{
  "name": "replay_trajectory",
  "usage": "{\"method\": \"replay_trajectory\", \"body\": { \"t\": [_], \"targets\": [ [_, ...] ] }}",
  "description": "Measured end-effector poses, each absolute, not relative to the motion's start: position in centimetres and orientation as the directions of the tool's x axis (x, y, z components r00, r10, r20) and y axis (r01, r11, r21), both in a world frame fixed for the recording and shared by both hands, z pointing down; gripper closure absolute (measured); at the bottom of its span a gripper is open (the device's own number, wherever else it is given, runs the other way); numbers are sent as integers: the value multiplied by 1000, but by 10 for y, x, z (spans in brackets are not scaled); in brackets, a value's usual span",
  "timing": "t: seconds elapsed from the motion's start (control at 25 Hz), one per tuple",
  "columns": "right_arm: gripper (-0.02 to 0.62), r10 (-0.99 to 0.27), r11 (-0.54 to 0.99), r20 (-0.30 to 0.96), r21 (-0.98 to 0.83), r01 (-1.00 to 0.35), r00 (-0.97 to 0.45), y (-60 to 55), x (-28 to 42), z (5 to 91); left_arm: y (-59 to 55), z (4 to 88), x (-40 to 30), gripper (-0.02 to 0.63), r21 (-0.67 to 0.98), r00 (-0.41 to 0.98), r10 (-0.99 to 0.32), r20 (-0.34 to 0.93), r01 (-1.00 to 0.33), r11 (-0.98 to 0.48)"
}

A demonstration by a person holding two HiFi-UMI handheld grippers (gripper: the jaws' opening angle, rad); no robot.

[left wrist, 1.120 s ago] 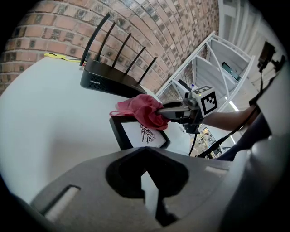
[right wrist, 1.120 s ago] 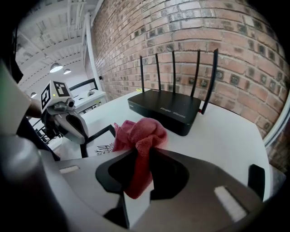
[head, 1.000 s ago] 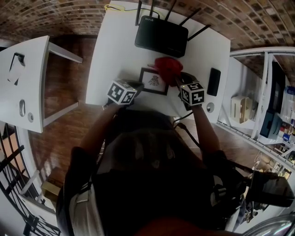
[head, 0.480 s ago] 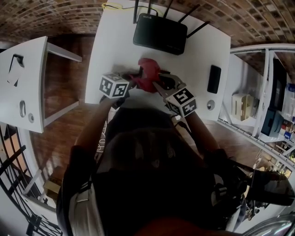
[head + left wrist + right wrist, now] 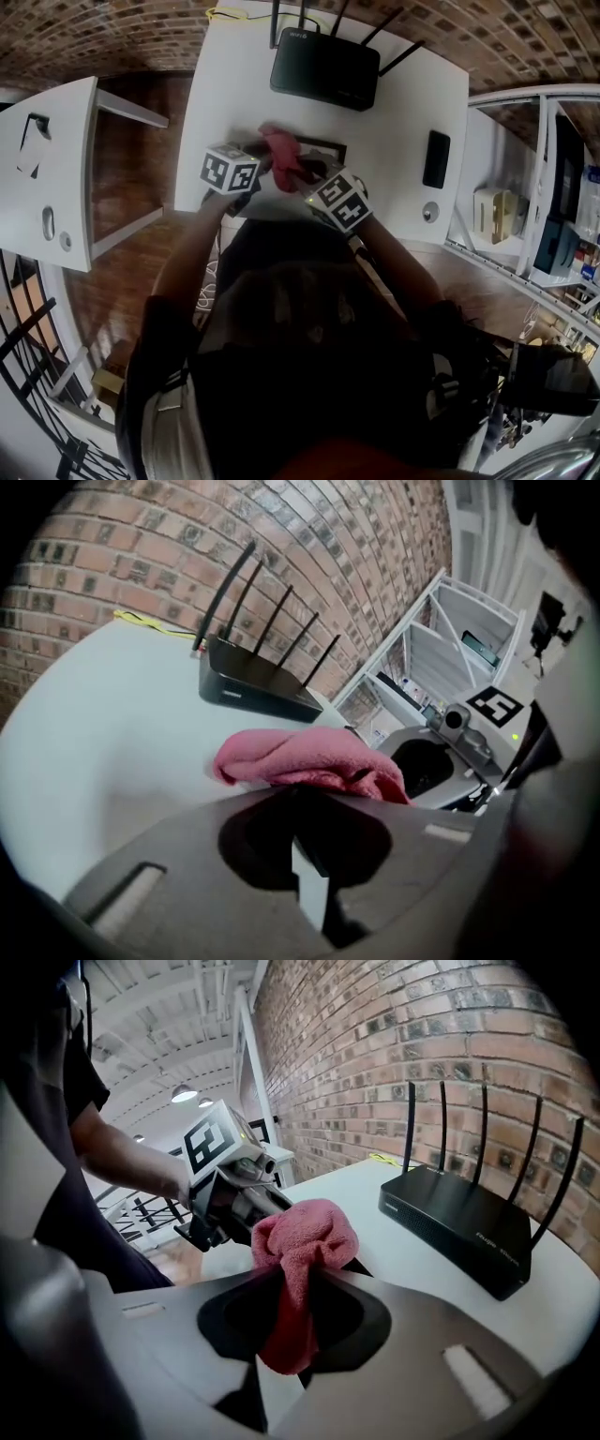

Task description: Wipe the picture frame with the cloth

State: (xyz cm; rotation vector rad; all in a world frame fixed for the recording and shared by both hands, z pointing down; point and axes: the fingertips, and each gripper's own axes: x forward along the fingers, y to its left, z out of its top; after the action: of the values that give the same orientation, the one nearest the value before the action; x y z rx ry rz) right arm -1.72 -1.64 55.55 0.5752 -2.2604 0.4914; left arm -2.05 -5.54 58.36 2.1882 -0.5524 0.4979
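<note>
**Bystanders on the counter [image 5: 234, 94]**

A black router [image 5: 326, 68] with upright antennas sits at the white counter's twelve o'clock, a yellow cable [image 5: 228, 13] at eleven. A dark phone [image 5: 436, 160] lies at three, a small round disc [image 5: 430, 212] at four.

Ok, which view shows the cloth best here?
The right gripper view: the cloth fills the middle, pinched between the right gripper's jaws. The left gripper view shows it bunched just beyond the left gripper's shut jaws; the head view shows only a small red patch between the grippers.
</note>
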Motion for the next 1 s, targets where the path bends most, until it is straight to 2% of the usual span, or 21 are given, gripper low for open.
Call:
{"method": "replay_trajectory", "body": {
  "t": [0.16, 0.48, 0.84, 1.0],
  "targets": [
    [517, -238, 836, 752, -163, -524, -615, -8, -19, 561, -61, 573, -11, 604, 637, 863, -198, 464, -480, -603],
    [517, -198, 850, 812, -137, -508, -549, -1, -22, 582, -68, 578, 10, 604, 621, 874, -109, 474, -419, -663],
    [517, -192, 853, 834, -118, -508, -517, -5, -27, 589, -67, 596, 12, 604, 501, 789, -64, 611, -449, -740],
    [517, -182, 845, 832, -140, -517, -524, -5, -25, 591, -67, 598, 14, 604, 475, 777, -70, 626, -451, -756]
  ]
}}
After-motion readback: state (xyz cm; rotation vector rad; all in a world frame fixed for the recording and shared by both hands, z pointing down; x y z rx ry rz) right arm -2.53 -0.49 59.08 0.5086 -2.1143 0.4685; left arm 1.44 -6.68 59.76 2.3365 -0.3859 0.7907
